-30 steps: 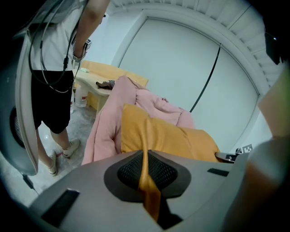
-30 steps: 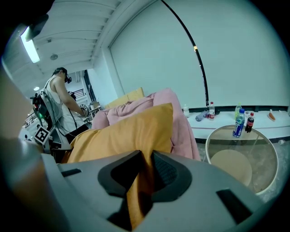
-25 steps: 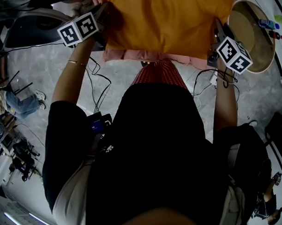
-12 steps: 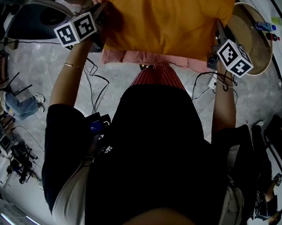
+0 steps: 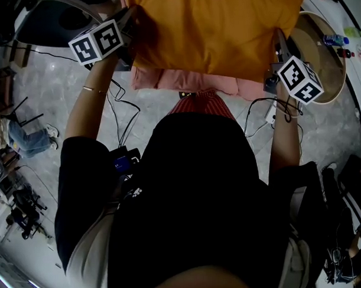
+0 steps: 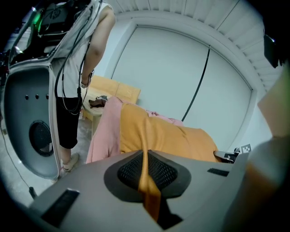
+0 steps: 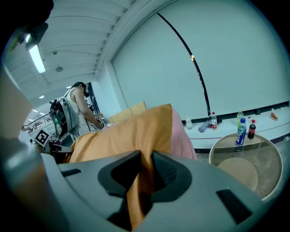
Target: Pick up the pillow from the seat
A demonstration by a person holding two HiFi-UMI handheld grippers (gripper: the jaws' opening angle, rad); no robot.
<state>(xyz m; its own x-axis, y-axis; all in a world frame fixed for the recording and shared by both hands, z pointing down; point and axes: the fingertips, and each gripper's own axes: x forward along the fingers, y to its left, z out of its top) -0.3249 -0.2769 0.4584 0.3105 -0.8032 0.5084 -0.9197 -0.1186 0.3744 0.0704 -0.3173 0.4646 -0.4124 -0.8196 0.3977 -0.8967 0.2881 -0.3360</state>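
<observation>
You stand in what looks like a lab or test hall, not a home.

Under you, the polished grey floor [image 5: 55,97] is strewn with loose black cables [image 5: 117,116]. Tall plain white wall panels [image 6: 181,68] close off the space, and a strip light [image 7: 36,58] sits in a ribbed ceiling. A second person [image 6: 79,54] close by wears a harness of wires and gear. A big grey moulded shell [image 6: 31,127] stands at your left. At your right, a round glass-topped table [image 7: 256,165] and a long white ledge [image 7: 226,128] carry drink bottles [image 7: 240,132].
</observation>
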